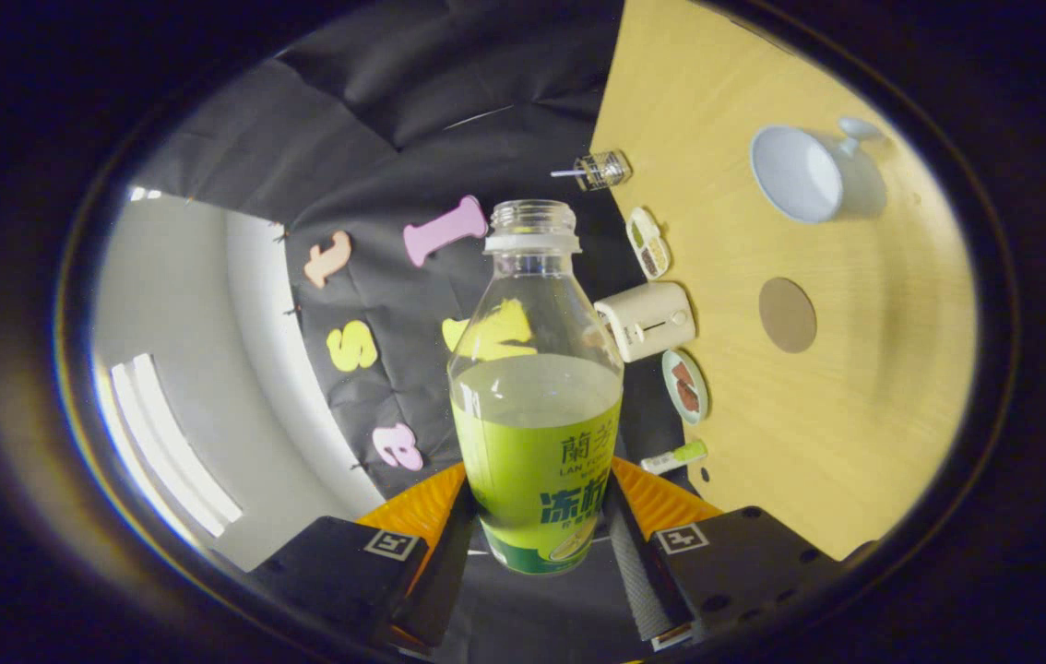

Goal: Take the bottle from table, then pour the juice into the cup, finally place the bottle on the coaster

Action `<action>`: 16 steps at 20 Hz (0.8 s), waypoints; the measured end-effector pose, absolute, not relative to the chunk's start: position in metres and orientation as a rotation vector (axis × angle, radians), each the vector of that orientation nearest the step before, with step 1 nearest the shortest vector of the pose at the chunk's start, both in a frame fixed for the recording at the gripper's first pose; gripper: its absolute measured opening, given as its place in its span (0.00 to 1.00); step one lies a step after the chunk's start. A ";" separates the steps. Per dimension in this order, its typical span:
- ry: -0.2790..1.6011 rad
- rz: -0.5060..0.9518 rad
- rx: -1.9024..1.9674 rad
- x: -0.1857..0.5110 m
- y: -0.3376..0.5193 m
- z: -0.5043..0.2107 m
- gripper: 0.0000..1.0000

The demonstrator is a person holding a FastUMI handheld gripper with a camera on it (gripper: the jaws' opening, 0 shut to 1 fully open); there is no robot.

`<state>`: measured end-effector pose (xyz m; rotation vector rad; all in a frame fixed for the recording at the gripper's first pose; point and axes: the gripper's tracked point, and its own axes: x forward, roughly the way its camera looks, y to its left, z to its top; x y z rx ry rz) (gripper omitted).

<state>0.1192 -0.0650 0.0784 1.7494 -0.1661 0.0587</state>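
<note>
Clear plastic juice bottle [534, 387] with a green label, uncapped, sits at lower centre clamped between the hand-held gripper [537, 544] fingers, lifted and rolled sideways, likely toward the white cup [798, 173] at upper right of the tan counter [855, 415].

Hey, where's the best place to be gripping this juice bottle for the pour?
Low on the labelled body, as now: the gripper is shut on the bottle from opposite sides, where the walls are straight. The shoulder tapers and would slip. A low grip keeps the uncapped mouth free to reach the cup.
</note>
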 end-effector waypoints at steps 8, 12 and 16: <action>-0.135 0.039 1.325 0.088 -0.047 0.059 0.78; -0.033 -0.009 1.052 0.090 -0.039 0.034 0.78; 0.009 -0.097 0.794 0.085 -0.049 0.016 0.78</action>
